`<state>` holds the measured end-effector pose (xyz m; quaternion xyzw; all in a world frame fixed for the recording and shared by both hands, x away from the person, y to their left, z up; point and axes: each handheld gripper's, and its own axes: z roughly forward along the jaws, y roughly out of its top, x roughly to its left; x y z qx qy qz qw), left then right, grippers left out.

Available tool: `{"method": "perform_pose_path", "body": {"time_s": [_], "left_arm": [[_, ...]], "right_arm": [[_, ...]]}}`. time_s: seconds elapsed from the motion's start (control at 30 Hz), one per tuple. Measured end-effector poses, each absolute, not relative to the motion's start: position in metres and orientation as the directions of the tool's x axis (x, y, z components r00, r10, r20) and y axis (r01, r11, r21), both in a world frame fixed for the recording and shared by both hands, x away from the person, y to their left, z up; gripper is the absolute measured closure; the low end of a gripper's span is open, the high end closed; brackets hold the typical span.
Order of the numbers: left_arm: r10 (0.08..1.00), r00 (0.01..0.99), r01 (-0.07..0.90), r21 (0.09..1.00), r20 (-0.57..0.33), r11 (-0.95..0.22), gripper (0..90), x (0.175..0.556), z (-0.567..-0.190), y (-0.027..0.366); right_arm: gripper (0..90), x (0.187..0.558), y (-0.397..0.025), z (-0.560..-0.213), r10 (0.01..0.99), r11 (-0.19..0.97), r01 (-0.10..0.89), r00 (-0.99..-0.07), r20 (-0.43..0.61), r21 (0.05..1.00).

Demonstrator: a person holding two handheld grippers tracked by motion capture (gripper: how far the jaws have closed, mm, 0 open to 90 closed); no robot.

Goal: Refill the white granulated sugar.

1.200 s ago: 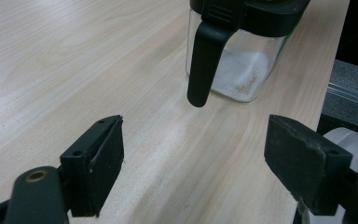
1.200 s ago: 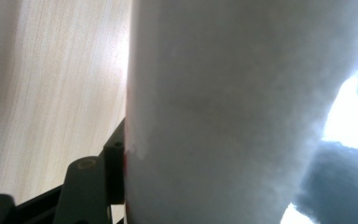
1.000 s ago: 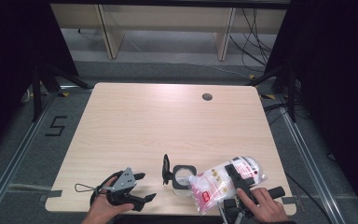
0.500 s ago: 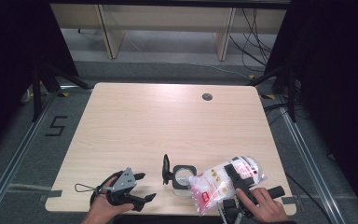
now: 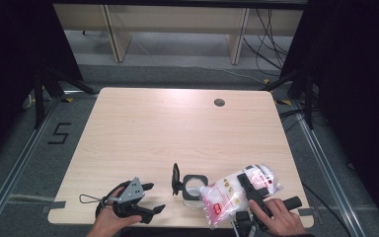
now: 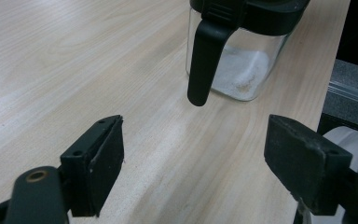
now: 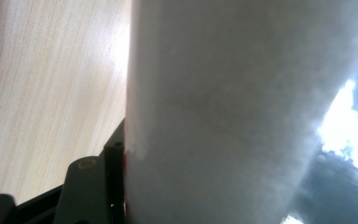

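A clear glass jar (image 5: 193, 186) with a black rim stands near the table's front edge, its black lid (image 5: 176, 178) flipped up on the left. In the left gripper view the jar (image 6: 242, 65) holds a thin layer of white powder. My left gripper (image 5: 148, 198) lies left of the jar, open and with nothing in it; its jaws (image 6: 193, 140) point at the jar. A plastic bag of white powder with a red label (image 5: 229, 193) tilts against the jar's right side. My right gripper (image 5: 243, 179) is shut on this bag (image 7: 223, 112), which hides most of the jaws.
The wooden table (image 5: 177, 128) has a round cable hole (image 5: 219, 102) at the back right. Its front edge (image 5: 177, 224) runs just below both hands. Black stands and cables lie on the floor around the table.
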<state>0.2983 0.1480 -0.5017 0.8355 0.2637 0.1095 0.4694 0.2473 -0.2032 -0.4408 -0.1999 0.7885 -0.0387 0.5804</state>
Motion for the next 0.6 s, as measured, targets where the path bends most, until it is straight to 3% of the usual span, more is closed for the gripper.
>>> {"method": "perform_pose_path", "body": {"time_s": [0.3, 0.4, 0.53, 0.6], "left_arm": [[0.544, 0.837, 0.337, 0.842, -0.064, -0.420, 19.7, 0.2983, -0.5017, 0.1479], [0.543, 0.836, 0.340, 0.845, -0.071, -0.413, 19.7, 0.2981, -0.5019, 0.1477], [0.537, 0.841, 0.332, 0.842, -0.061, -0.425, 19.7, 0.2990, -0.5013, 0.1488], [0.543, 0.836, 0.341, 0.844, -0.071, -0.414, 19.7, 0.2983, -0.5019, 0.1480]], "right_arm": [[40.4, 0.2467, -0.2047, -0.4430, -0.324, 0.931, -0.259, -0.265, -0.908, -0.256], [40.5, 0.2481, -0.2037, -0.4414, -0.354, 0.919, -0.272, -0.259, -0.899, -0.284], [40.5, 0.2471, -0.2061, -0.4450, -0.302, 0.939, -0.253, -0.273, -0.913, -0.235], [40.6, 0.2483, -0.2058, -0.4429, -0.338, 0.925, -0.268, -0.257, -0.905, -0.269]]}}
